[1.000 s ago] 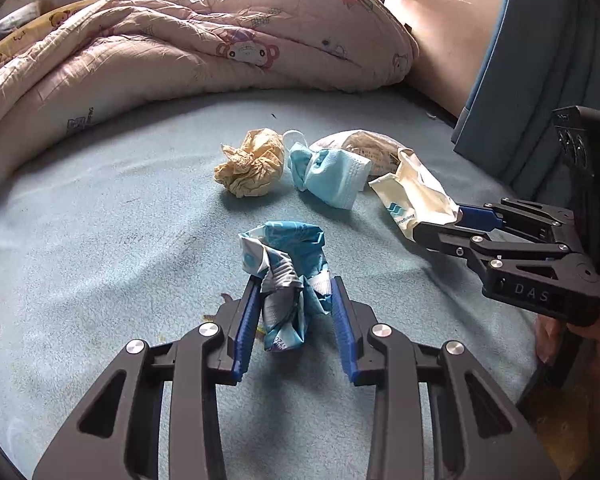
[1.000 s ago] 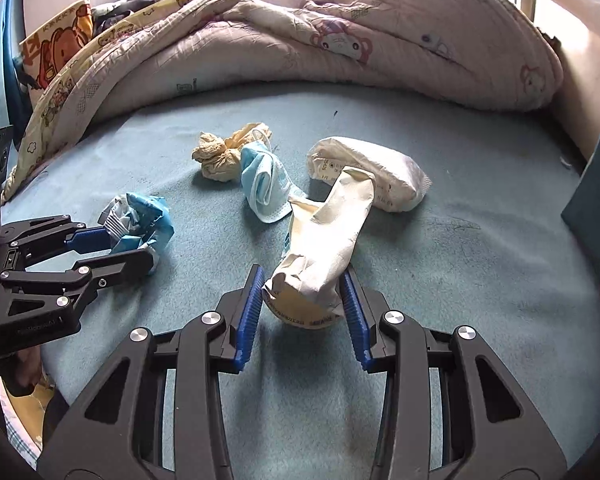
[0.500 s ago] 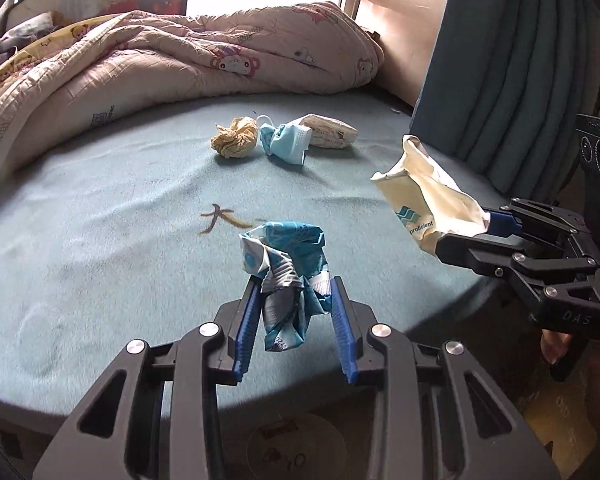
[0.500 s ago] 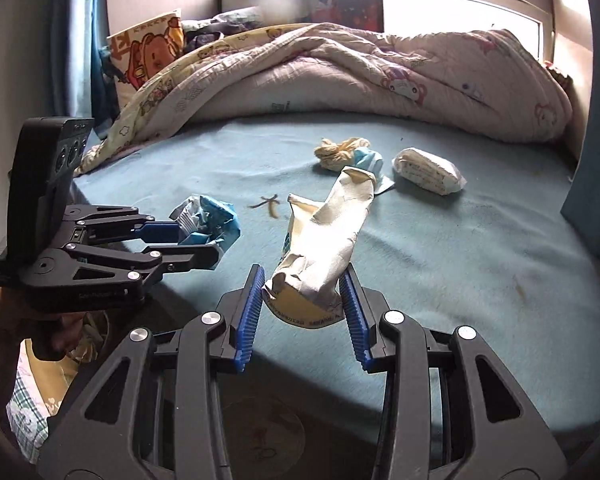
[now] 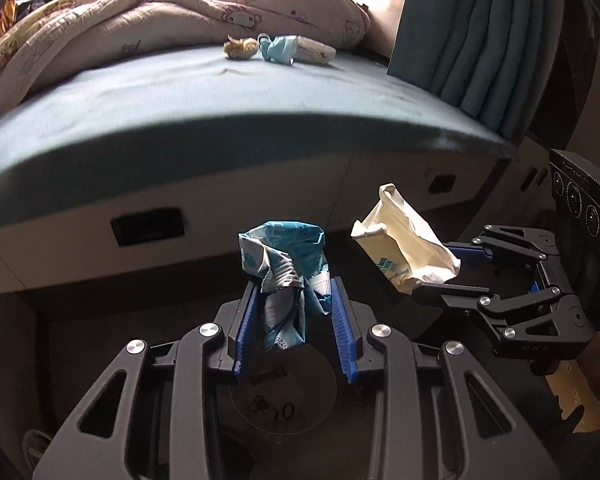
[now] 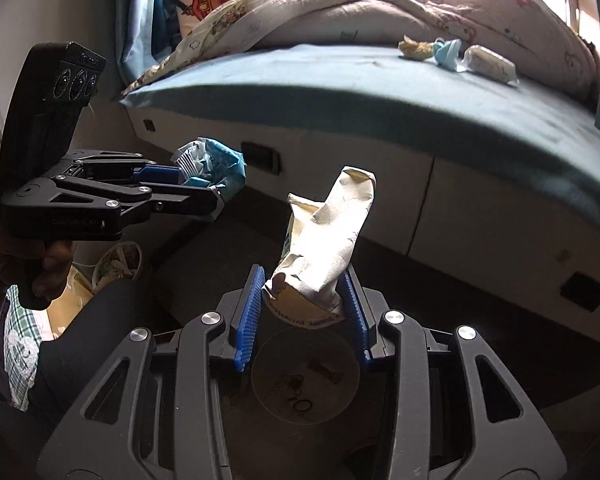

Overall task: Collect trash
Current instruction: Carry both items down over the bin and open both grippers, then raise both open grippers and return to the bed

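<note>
The left gripper is seen clamped on a crumpled blue-and-white plastic wrapper, which is pinched between the ribbed blue pads and sticks up above them. The right gripper is likewise closed on a crumpled cream-coloured paper bag, whose twisted upper end rises clear of the jaws. In the left wrist view the right gripper is shown at the right edge with the cream bag held in it; in the right wrist view the left gripper appears at the left with the blue wrapper in its grip, a hand being wrapped round its black handle.

Both grippers are held off the bed, over a dark floor, and beneath each a round pale disc with dark markings is visible. Behind them the teal-sheeted mattress is seen on a pale bed base with dark recessed handles. Three more pieces of litter lie close together far back on the sheet: a yellowish crumpled paper ball, a light-blue face mask and a white printed packet. A pink patterned quilt is heaped behind them, and teal curtains hang to the right.
</note>
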